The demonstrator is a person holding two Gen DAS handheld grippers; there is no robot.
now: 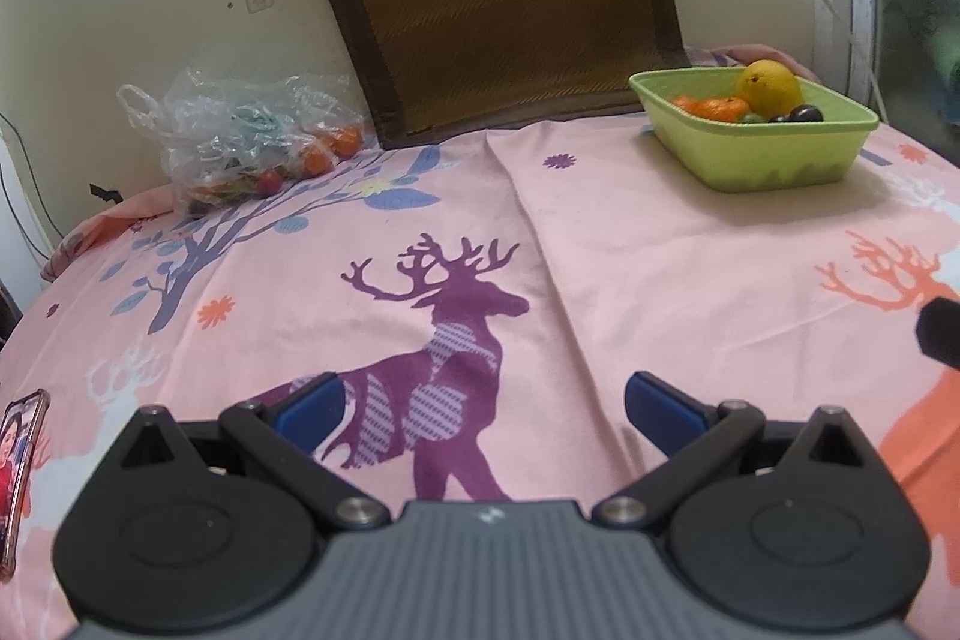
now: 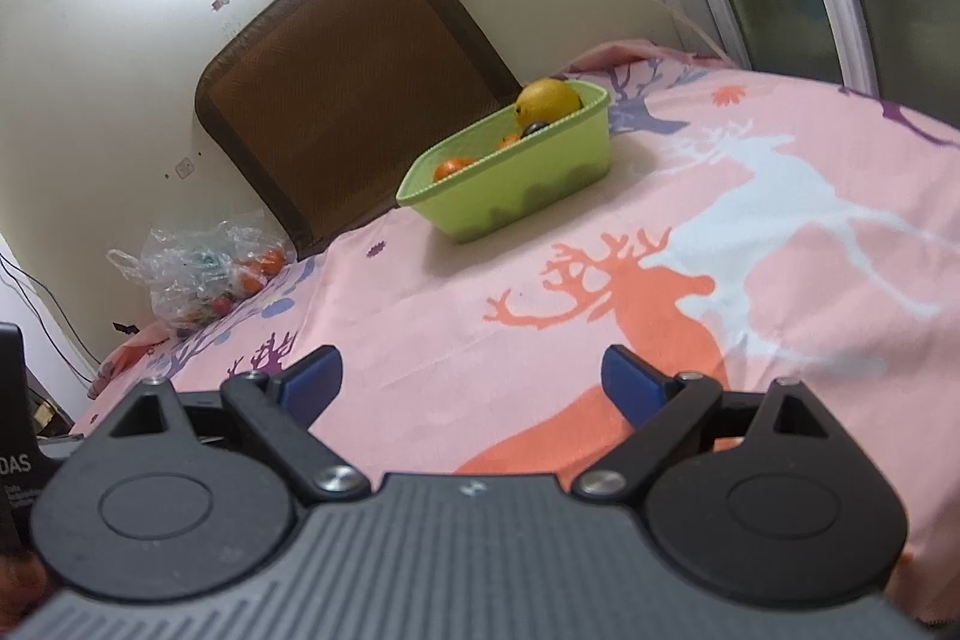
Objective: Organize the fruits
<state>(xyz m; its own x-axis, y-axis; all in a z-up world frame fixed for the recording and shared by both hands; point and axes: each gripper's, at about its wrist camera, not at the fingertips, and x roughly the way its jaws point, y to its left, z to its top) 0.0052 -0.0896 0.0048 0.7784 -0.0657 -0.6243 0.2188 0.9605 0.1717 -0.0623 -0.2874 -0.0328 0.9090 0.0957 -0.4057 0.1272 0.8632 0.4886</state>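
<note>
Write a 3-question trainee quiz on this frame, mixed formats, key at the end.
1. True or false: the left gripper is shut on a fruit.
2. Multiple choice: where does the large yellow fruit sit? A) in the clear plastic bag B) in the green basket C) loose on the pink deer-print cloth
3. Fill in: the small orange and red fruits not yet in the basket lie in and beside the ____ near the wall.

Key
1. False. Its jaws stand open and empty over the cloth; the right gripper is open too.
2. B
3. Clear plastic bag
</note>
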